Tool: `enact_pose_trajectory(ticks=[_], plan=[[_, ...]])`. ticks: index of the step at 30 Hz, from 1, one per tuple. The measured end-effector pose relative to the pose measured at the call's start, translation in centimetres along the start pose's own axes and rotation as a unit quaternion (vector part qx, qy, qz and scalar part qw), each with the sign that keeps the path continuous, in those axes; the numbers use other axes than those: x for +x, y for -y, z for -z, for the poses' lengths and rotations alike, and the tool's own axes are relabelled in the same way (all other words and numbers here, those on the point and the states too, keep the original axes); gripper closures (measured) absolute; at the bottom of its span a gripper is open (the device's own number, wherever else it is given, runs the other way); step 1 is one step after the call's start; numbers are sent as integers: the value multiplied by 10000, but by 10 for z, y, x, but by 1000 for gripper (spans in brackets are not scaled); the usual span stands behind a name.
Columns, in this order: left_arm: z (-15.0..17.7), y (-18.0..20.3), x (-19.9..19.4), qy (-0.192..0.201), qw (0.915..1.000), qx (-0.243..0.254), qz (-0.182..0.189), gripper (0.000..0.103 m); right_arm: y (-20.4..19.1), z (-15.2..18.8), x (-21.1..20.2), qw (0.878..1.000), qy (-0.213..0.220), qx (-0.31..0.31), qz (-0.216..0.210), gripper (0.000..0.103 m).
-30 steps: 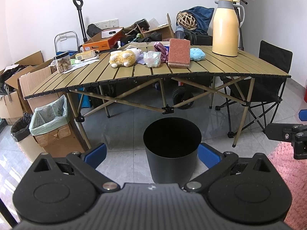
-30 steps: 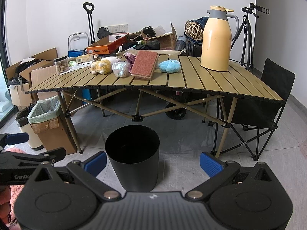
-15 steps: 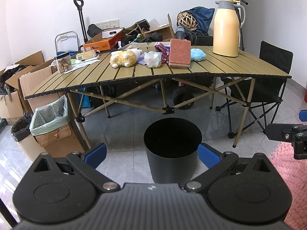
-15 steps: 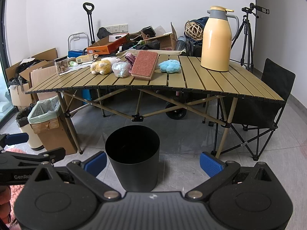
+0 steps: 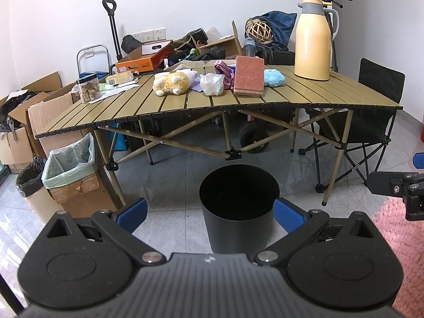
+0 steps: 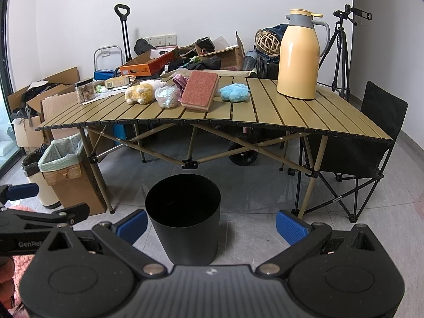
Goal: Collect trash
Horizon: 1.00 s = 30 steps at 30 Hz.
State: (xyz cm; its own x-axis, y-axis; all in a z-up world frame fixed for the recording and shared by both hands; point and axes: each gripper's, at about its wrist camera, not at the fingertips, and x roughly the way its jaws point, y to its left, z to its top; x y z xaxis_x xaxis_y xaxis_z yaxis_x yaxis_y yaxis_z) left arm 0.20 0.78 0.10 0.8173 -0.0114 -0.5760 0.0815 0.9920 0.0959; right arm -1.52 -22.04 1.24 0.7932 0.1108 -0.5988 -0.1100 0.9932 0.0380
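Your left claw (image 5: 209, 213) and right claw (image 6: 210, 221): both spread, empty. Crumpled bag (image 5: 212, 84): on table (image 5: 331, 92), ahead beyond bin (image 5: 238, 201), slightly nearer left.

One bin (image 5: 239, 206), one thermos (image 5: 312, 39), two tools (image 5: 210, 216) (image 6: 211, 226)

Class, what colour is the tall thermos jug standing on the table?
Pale yellow thermos jug with a grey top; clearest in the right wrist view.
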Motion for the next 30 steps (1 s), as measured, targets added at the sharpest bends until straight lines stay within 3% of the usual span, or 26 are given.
enact_pose_trajectory(ticks=[18,30], plan=[[-6,0,-3,44,10000,-4,-23,0,3,-13,-4,10000,43,-14,-3,0],[-17,-8,10,162,9996,-143,-200,0,13,-21,15,9997,211,76,-9,0]])
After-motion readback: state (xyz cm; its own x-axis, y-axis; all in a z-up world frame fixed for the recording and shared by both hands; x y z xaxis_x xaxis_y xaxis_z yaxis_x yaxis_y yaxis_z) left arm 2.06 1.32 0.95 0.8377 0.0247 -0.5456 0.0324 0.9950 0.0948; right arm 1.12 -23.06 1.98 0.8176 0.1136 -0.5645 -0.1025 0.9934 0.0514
